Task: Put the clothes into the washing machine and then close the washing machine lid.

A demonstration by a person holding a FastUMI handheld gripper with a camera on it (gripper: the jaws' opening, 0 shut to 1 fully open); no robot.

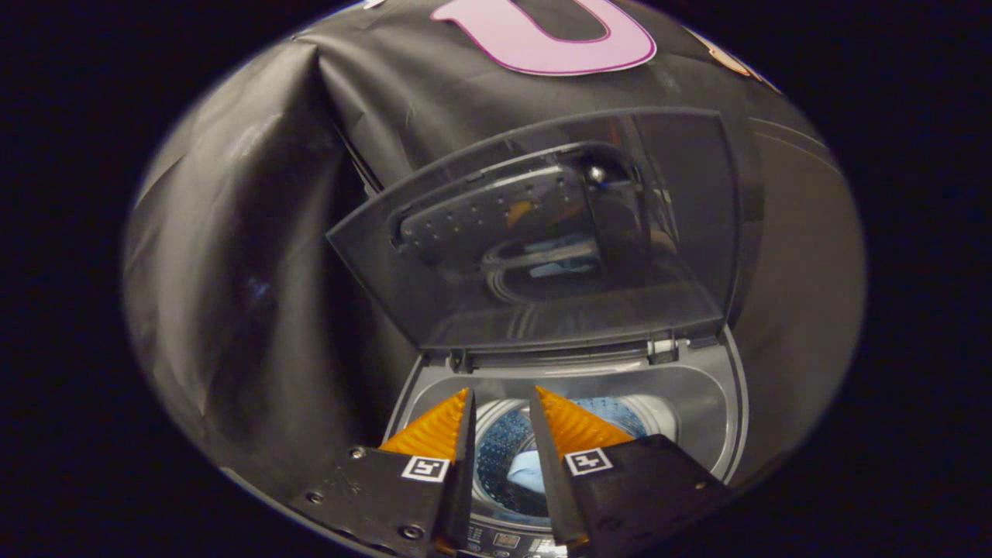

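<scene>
A grey top-loading washing machine (pixel 701 403) stands below and just ahead of my gripper (pixel 502 395). Its smoked, see-through lid (pixel 542 310) is raised upright at the back on its hinges. Down in the perforated drum (pixel 496 449) lies a pale blue piece of clothing (pixel 525 471), seen through the gap between my fingers. My gripper hovers above the drum's mouth, open, with nothing between its fingers. The machine's control panel (pixel 504 539) peeks out beneath the fingers.
Black cloth (pixel 256 256) hangs in folds close behind and to the left of the machine. The lid's glass mirrors the drum and the clothing. To the right of the machine the cloth wall lies smoother.
</scene>
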